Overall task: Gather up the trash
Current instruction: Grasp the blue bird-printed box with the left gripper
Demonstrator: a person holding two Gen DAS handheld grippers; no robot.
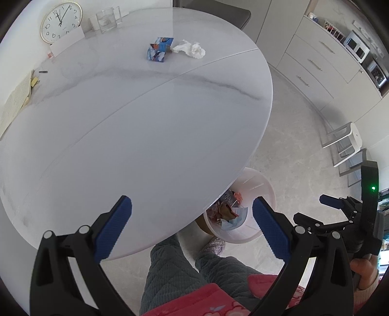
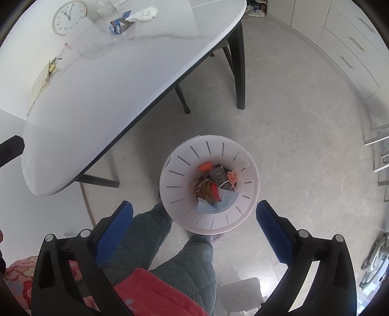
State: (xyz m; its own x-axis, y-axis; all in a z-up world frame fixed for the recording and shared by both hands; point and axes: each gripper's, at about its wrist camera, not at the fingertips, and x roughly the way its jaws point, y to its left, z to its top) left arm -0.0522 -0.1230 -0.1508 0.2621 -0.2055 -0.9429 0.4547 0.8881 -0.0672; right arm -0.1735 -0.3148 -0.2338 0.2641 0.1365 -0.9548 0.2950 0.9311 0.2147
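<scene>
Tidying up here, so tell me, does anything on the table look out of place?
Yes. A crumpled white tissue and a torn blue wrapper lie loose side by side on the far part of the table, not in the bin.

Pale marbled counter, rounded, with a grey vein and a thin seam, on dark legs. Round wall clock leaning at 11 o'clock against a white wall, glass vessel just beside it. Light grey stone-like floor. Cream drawer cabinets at 2 o'clock, small appliances on top. White stool at 3 o'clock. Soft, even daylight.
</scene>
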